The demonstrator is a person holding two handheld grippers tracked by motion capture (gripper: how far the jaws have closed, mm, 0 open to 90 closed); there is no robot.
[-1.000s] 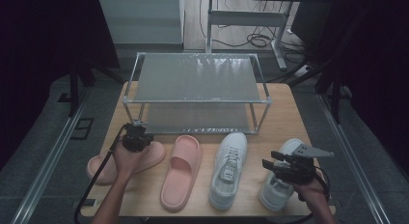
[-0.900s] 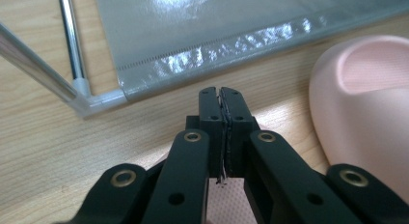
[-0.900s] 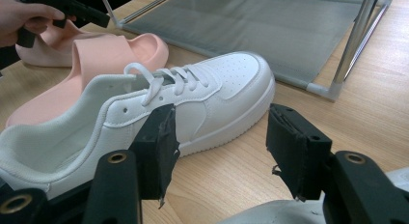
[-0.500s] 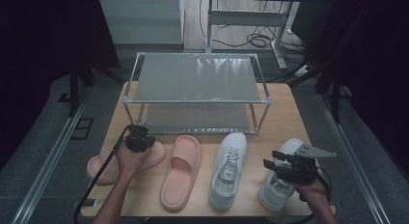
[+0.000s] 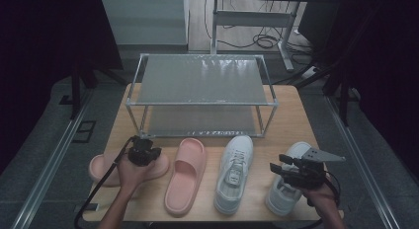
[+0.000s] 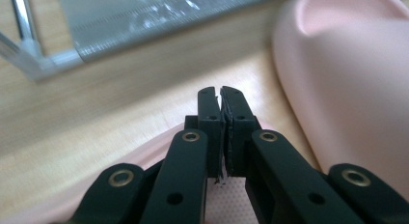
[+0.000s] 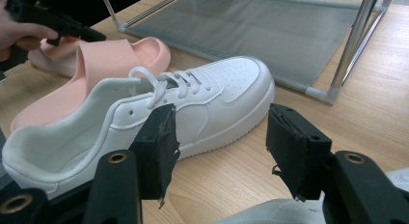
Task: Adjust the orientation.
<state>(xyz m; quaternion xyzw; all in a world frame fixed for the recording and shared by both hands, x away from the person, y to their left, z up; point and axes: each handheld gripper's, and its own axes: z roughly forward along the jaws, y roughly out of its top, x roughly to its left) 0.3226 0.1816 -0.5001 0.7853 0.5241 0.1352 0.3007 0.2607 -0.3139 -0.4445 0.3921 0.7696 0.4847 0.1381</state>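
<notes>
- Hovering over the leftmost pink slipper (image 5: 101, 166), the left gripper (image 5: 143, 152) has its jaws pressed together with nothing between them; the left gripper view shows the two black pads touching above the slipper's pink sole.
- The second pink slipper (image 5: 184, 175) lies just to the right of the first, toe toward the rack, and its rounded strap rises at the right of the left gripper view.
- The right gripper (image 5: 276, 170) is held above the rightmost white sneaker (image 5: 284, 192), its jaws spread wide and empty.
- Ahead of those spread jaws in the right gripper view lies the other white sneaker (image 7: 193, 105), laces up, toe toward the rack.
- All four shoes sit in a row on the wooden table (image 5: 291, 120), near its front edge.
- The two-shelf metal rack (image 5: 200, 83) stands behind them, nothing on either shelf.
</notes>
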